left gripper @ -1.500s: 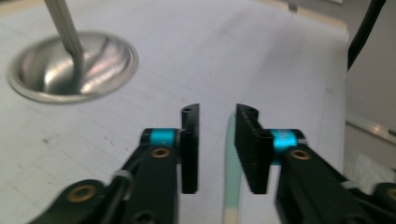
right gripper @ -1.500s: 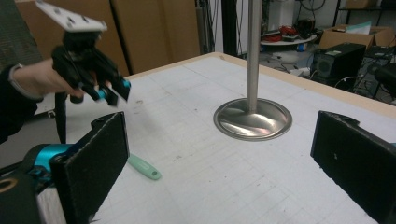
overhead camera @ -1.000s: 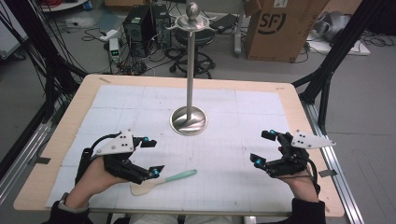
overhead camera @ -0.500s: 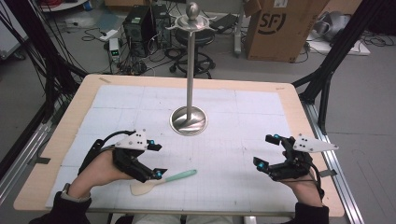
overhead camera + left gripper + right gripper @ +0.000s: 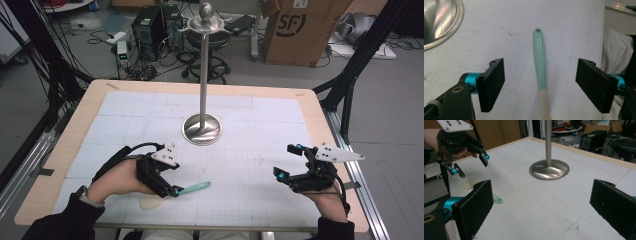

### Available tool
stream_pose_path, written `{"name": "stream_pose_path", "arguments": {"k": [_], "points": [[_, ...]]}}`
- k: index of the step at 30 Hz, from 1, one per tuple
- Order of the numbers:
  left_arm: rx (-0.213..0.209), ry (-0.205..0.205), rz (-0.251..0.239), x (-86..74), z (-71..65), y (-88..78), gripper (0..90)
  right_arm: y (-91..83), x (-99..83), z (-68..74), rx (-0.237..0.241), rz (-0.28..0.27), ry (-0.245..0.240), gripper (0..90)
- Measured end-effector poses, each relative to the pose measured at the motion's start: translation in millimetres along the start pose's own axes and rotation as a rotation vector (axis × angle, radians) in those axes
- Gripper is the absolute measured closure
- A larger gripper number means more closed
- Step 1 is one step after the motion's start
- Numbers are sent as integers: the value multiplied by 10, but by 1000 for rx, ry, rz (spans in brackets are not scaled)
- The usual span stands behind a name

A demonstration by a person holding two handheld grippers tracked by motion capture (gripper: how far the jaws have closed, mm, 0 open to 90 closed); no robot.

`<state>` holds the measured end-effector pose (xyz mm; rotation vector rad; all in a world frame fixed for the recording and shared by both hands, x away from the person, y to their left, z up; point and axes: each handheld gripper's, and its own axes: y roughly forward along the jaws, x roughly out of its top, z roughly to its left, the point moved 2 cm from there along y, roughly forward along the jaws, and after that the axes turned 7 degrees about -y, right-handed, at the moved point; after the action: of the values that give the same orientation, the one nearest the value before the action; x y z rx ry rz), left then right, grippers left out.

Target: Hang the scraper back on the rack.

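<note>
- The spatula (image 5: 186,190) lies flat on the worktop (image 5: 310,107), near its front edge, left of centre.
- The left gripper (image 5: 540,83) straddles the handle; its fingers (image 5: 492,82) have just been closing but stand clear of it, released.
- The right gripper (image 5: 289,162) hovers well apart, fingers spread, empty.
- A metal stand (image 5: 202,127) rises mid-worktop.

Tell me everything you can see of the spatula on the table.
The spatula has a mint-green handle with a small hole at its end and a cream blade, and looks like smooth silicone. It lies flat on the white gridded mat near the table's front edge, handle pointing toward the metal stand. The left gripper straddles it with jaws open, not touching, though they have just been closing.
</note>
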<state>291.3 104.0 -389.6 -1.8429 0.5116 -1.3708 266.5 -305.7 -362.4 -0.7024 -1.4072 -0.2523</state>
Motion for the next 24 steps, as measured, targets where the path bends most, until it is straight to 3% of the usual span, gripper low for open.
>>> {"name": "stream_pose_path", "arguments": {"k": [3,6,9,10,13,17,24], "points": [[24,-6,35,-7,27,70,267,-8,11,-1,-1,-5,-3,38],[80,-21,60,-14,74,106,322,-1,24,-1,2,-10,0,38],[69,-45,105,-28,89,139,388,22,27,-8,11,-12,-2,38],[57,-52,142,-36,73,176,433,42,23,-13,16,-11,-2,38],[46,-45,182,-52,44,225,472,69,23,-14,24,-4,2,37],[71,-36,268,-91,31,318,489,86,42,-4,41,-17,0,38],[46,-36,339,-127,-22,352,585,109,69,5,53,-20,-4,38]]}}
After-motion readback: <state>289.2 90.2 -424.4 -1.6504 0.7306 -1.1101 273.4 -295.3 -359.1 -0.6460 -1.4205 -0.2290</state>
